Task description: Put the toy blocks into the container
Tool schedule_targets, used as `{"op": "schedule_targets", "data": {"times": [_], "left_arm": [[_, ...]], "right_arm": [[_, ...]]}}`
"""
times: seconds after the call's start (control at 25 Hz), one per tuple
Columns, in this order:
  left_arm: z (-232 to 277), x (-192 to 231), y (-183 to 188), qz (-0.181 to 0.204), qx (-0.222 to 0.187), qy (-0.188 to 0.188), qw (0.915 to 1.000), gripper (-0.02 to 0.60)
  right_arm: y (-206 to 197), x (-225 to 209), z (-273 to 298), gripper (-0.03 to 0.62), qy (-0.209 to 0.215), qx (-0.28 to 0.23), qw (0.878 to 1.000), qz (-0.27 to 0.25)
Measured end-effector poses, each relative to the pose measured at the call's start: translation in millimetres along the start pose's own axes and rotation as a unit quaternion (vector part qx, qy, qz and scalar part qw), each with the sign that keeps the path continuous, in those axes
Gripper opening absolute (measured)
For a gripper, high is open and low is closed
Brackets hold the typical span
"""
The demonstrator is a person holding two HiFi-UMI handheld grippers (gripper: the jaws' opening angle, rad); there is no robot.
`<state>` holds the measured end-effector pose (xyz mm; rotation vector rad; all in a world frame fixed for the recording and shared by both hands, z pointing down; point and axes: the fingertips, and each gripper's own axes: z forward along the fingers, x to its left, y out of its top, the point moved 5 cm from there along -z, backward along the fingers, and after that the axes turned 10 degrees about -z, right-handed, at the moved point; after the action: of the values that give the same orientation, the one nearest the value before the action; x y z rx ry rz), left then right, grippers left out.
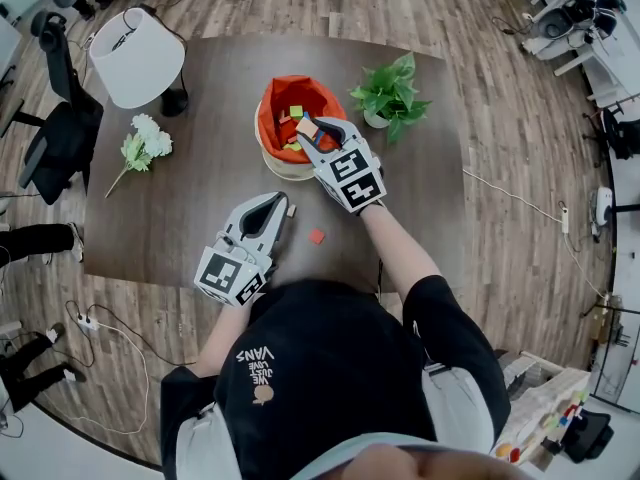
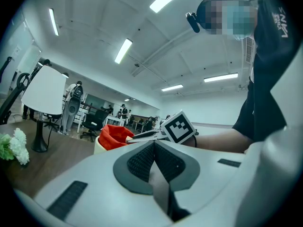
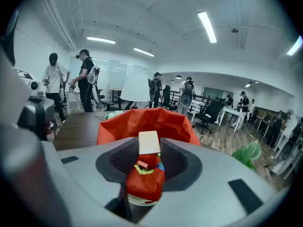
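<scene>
A round container [image 1: 272, 110] with an orange cloth lining stands at the middle of the brown table [image 1: 180, 218], with several coloured blocks inside. My right gripper [image 1: 309, 134] hangs over its near rim, shut on a pale wooden block [image 1: 306, 127]. In the right gripper view that block [image 3: 148, 142] sits upright between the pads, with the orange lining [image 3: 142, 121] just beyond it. A small red block [image 1: 317, 236] lies on the table between the grippers. My left gripper [image 1: 282, 208] rests low on the table, shut and holding nothing, with its pads [image 2: 142, 159] meeting. The container [image 2: 112, 135] shows ahead of it.
A white lamp [image 1: 137, 56] stands at the table's far left, with white flowers [image 1: 146, 142] lying nearer. A potted green plant [image 1: 388, 93] sits just right of the container. Office chairs [image 1: 60, 133] stand off the table's left edge, and cables run along the wooden floor.
</scene>
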<state>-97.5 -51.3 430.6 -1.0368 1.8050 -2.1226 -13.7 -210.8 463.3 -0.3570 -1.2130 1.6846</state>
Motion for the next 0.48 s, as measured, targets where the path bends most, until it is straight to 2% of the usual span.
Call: {"op": "schedule_targets", "data": {"times": [0.32, 0.48], "left_arm": [[-1.0, 0.0, -0.5, -0.003, -0.001, 0.0, 1.0, 0.011], [-2.4, 0.0, -0.2, -0.003, -0.003, 0.001, 1.0, 0.011]], "right_arm": [[-0.2, -1.1, 1.2, 0.156, -0.007, 0.006, 1.0, -0.007], [3.6, -1.1, 1.4, 0.156, -0.01, -0.009, 1.0, -0.002]]}}
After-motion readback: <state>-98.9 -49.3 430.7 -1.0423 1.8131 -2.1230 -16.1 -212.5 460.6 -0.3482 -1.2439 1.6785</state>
